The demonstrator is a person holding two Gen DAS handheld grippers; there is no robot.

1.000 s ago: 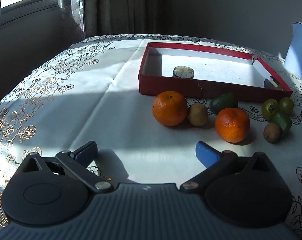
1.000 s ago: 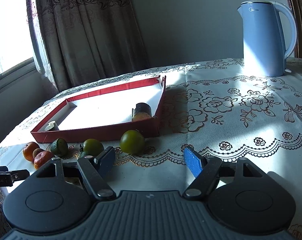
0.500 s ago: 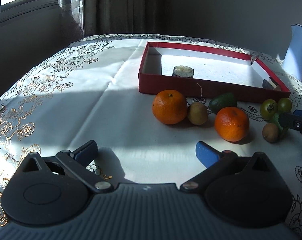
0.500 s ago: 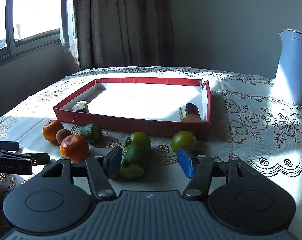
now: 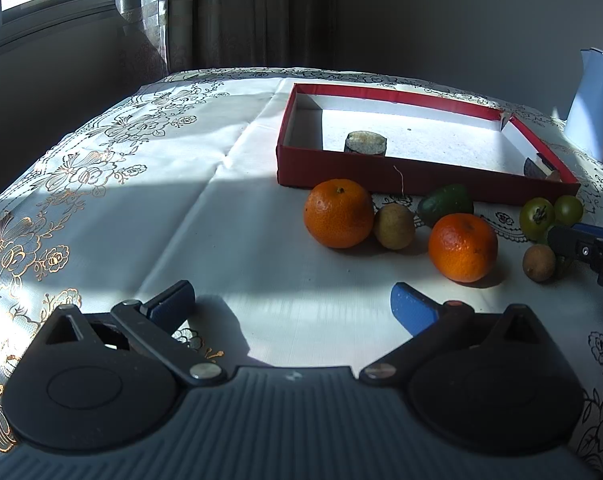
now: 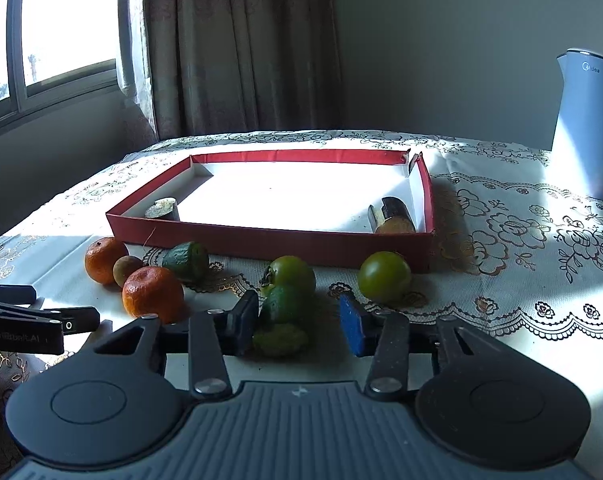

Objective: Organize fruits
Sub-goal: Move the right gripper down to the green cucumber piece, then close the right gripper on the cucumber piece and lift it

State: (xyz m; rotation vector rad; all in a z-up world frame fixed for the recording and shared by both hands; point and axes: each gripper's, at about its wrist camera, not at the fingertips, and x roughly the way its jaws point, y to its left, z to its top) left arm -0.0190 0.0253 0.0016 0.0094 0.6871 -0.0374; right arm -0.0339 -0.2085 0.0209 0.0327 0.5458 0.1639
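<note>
- Right claw (image 6: 299, 324) is closing around a green fruit (image 6: 283, 306) on the tabletop (image 6: 501, 280), just short of the red tray (image 6: 269, 240); the right pad (image 6: 351, 330) is not touching yet.
- Left claw (image 5: 293, 304) hangs wide open, empty.
- Risk: the one-sided squeeze may roll the fruit into the tomato (image 6: 291, 274) it touches.

Black ribbed tool (image 6: 297, 326) with blue pads (image 6: 351, 330), silver screws.

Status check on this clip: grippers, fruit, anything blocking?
Right gripper closing around green fruit, right pad not yet touching. Left gripper open, empty. Oranges outside red box. Green tomato crowds the fruit behind.
</note>
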